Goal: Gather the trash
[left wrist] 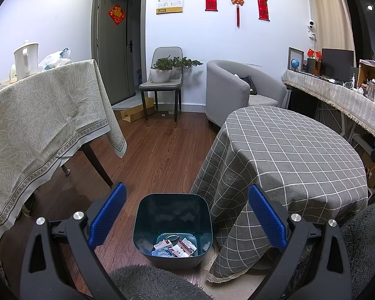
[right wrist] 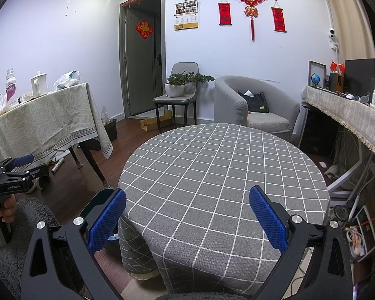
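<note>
Blue pads of the left gripper (left wrist: pixel 186 216) stand wide apart with nothing between them, hanging above the bin (left wrist: pixel 173 227) on the floor, close by the round table (left wrist: pixel 295 155). Down in the bin lies the trash (left wrist: pixel 175 247): small wrappers and cartons, light and crushable by the look of them, best pinched at a flat edge or corner, and likely to slip if glossy. From the right wrist, the right gripper (right wrist: pixel 187 216) is just as wide and empty over the checked cloth, which shows bare. At the left edge a hand (right wrist: pixel 1 208) grips the other tool's handle.
</note>
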`<state>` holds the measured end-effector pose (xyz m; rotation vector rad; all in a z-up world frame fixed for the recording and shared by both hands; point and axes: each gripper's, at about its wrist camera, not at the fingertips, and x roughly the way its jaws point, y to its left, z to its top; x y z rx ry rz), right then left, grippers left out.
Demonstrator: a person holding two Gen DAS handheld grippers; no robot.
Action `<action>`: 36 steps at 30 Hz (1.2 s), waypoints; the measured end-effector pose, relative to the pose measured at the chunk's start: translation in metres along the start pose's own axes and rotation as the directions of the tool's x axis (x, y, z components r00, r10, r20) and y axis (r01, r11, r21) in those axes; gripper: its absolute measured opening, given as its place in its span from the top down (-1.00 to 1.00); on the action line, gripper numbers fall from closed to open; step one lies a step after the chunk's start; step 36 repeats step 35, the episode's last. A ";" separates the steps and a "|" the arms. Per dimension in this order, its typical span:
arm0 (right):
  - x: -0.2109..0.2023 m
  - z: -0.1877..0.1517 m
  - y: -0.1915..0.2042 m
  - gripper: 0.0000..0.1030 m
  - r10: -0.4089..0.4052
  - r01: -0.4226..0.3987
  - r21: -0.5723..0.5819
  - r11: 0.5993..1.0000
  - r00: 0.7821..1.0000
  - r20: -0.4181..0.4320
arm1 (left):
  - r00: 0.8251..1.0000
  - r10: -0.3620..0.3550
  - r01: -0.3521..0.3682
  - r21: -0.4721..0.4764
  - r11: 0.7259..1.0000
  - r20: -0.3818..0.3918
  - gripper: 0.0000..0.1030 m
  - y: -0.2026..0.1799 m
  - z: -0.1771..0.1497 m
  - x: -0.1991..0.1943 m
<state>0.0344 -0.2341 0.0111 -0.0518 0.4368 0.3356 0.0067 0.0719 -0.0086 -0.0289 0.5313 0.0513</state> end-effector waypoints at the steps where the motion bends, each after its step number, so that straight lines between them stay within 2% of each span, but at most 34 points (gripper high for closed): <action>1: 0.000 0.000 0.000 -0.93 0.000 0.000 0.000 1.000 1.000 0.000 | 1.000 0.000 0.000 0.000 1.000 0.000 -0.93 0.000 0.000 0.000; 36: 0.000 0.001 0.001 -0.93 -0.001 0.001 -0.001 1.000 1.000 -0.001 | 1.000 0.000 0.000 0.008 1.000 -0.009 -0.93 0.006 0.005 0.002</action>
